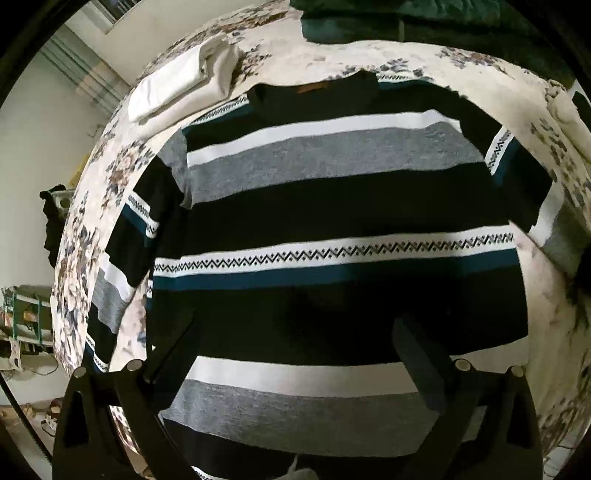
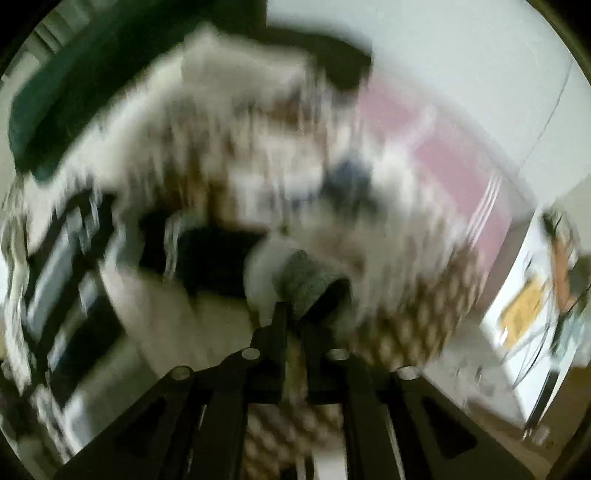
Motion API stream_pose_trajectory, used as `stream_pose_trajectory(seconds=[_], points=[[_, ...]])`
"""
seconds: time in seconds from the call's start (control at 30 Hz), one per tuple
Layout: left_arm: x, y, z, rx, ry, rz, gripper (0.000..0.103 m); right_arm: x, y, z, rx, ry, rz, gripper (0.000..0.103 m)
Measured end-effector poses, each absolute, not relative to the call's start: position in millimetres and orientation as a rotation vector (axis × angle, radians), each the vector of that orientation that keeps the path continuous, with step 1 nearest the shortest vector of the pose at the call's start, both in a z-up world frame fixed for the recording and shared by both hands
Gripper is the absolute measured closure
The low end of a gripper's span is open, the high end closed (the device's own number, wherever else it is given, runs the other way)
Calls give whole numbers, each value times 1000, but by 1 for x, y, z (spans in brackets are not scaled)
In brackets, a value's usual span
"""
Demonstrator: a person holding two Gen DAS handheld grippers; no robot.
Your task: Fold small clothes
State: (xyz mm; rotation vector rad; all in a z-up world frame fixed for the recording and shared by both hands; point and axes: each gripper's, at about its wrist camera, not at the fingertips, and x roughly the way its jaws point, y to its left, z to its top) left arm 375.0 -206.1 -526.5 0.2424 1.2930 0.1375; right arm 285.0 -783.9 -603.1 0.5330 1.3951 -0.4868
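Observation:
A striped sweater (image 1: 332, 206) in black, white, grey and teal lies flat on the floral bed cover (image 1: 81, 258), collar at the far side. My left gripper (image 1: 295, 350) is open and hovers over its lower part, holding nothing. In the blurred right wrist view my right gripper (image 2: 295, 317) is shut on the grey cuff of the sweater's sleeve (image 2: 310, 284), lifted off the bed. The sweater's body shows as dark stripes at the left (image 2: 74, 266).
A folded white garment (image 1: 184, 85) lies at the bed's far left. A dark green blanket (image 1: 406, 18) lies at the far edge. The bed's left edge drops to the floor with clutter (image 1: 26, 321). A pink item (image 2: 454, 158) lies at the right.

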Motion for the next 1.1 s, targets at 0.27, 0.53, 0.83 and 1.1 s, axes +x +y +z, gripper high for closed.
stream_pose_trajectory(seconds=[0.27, 0.53, 0.83, 1.1], points=[[363, -195, -546, 264, 1339, 138, 0, 214, -833, -647, 1115, 1242, -628, 39], [362, -200, -558, 278, 1357, 132, 0, 247, -868, -696, 1415, 1177, -618, 101], [363, -212, -555, 245, 1351, 107, 0, 281, -889, -606, 1029, 1053, -671, 100], [357, -212, -560, 230, 1370, 97, 0, 243, -905, -638, 1189, 1128, -728, 40]])
